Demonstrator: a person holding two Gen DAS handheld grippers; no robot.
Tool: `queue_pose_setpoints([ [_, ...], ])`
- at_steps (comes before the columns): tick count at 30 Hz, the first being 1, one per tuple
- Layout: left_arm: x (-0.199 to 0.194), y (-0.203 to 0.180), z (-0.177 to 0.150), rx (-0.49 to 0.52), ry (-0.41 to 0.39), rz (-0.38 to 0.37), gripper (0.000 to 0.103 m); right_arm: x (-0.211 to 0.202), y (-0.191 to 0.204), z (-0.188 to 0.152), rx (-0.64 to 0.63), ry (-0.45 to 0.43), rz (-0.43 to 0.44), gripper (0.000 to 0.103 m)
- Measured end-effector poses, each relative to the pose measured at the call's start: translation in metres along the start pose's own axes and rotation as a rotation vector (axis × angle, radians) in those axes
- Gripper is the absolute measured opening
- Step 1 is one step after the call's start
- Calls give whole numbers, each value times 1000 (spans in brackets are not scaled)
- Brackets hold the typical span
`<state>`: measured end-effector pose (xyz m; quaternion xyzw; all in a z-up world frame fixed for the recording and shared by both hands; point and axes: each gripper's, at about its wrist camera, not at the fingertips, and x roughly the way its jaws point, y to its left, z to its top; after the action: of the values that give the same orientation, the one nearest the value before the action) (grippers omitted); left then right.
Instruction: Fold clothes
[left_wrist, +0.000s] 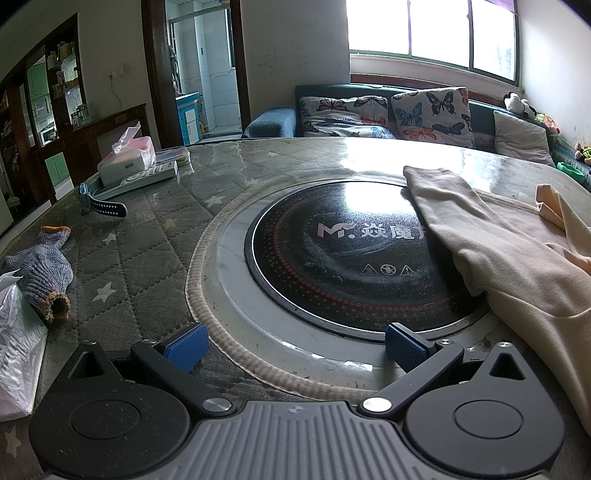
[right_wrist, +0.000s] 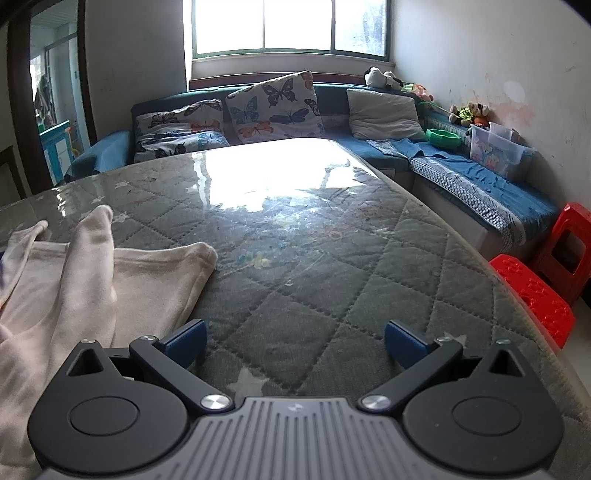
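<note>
A cream-beige garment (left_wrist: 517, 258) lies crumpled on the right of the table, partly over the black round cooktop (left_wrist: 351, 258). My left gripper (left_wrist: 295, 347) is open and empty, low over the cooktop's rim, left of the garment. In the right wrist view the same garment (right_wrist: 92, 280) lies at the left, one sleeve end toward the table's middle. My right gripper (right_wrist: 295, 343) is open and empty above the quilted grey table cover (right_wrist: 332, 258), its left fingertip (right_wrist: 188, 341) close to the garment's edge.
On the left stand a tissue box (left_wrist: 127, 158), a remote (left_wrist: 140, 181), a watch (left_wrist: 103, 206), knitted gloves (left_wrist: 40, 269) and a white plastic bag (left_wrist: 14, 343). A sofa with butterfly cushions (right_wrist: 273, 107) lies behind. Red stools (right_wrist: 539, 295) stand by the table's right edge.
</note>
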<state>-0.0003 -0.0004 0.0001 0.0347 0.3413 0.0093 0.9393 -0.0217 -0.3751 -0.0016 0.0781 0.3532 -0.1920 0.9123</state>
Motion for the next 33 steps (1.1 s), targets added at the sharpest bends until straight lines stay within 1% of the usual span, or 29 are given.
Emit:
queue_pose_setpoints([
  [7,-1,-2,0,9,10,13,103,-20,-5,-7,-9,-76,15,103],
  [9,-3,-3,0,7,16,12,103,-37,-6,-15,-26,-104,20,103],
  [10,-4,-3,0,3,23,12,103,-41,-7,-17,-36,-105,25,103],
  [15,-11,-1,-1,-19,39,16,103,-63,16,-28,-132,-134,43,103],
  [18,-18,-3,-3,-19,43,21,103,-77,26,-35,-168,-154,71,103],
  [20,-22,-6,-4,-14,48,28,103,-85,28,-40,-179,-163,90,103],
  [25,-37,-15,-8,-13,56,5,103,-104,38,-50,-197,-180,147,103],
  [33,-56,-38,-11,11,54,-19,103,-122,50,-63,-193,-164,223,103],
])
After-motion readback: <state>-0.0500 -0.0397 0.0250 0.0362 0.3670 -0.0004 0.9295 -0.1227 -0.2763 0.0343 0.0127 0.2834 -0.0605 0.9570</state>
